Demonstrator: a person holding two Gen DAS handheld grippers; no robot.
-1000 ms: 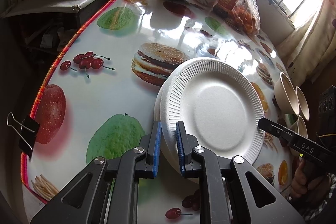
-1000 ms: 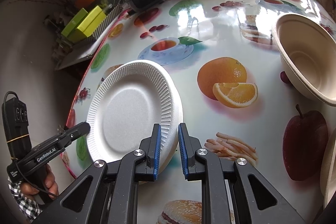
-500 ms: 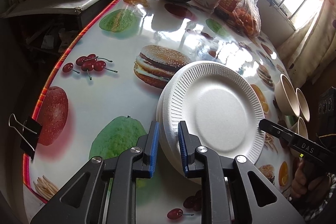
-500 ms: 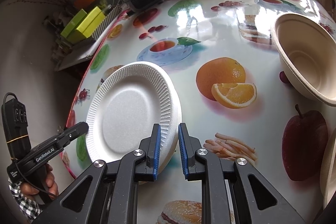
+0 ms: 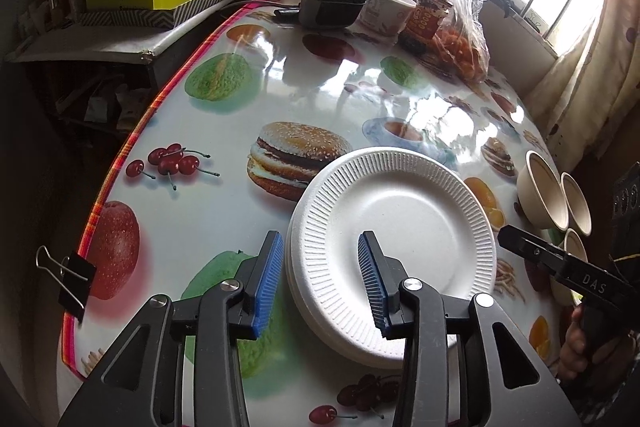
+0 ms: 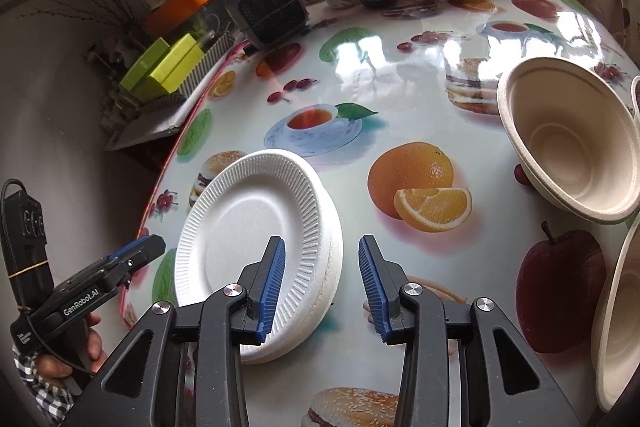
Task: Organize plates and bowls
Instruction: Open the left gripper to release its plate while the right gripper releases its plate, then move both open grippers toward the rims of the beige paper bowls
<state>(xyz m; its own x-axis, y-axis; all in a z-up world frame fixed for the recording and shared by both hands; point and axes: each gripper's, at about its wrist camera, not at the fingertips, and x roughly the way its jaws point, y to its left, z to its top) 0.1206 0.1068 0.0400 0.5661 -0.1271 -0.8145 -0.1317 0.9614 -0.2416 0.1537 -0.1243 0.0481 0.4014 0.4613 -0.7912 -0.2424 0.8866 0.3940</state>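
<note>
a: why do the white ribbed foam plates sit in one pile near the edge of the glossy fruit-print tabletop?

b: stacking them looks like the sorting step; the beige pulp bowls stand apart on the other side, not yet nested.

a: and the tongs?

b: the left tongs straddle the pile's near rim, jaws opening, pads clear of it. the right tongs do likewise at the opposite rim, opening, pinching nothing.
</note>
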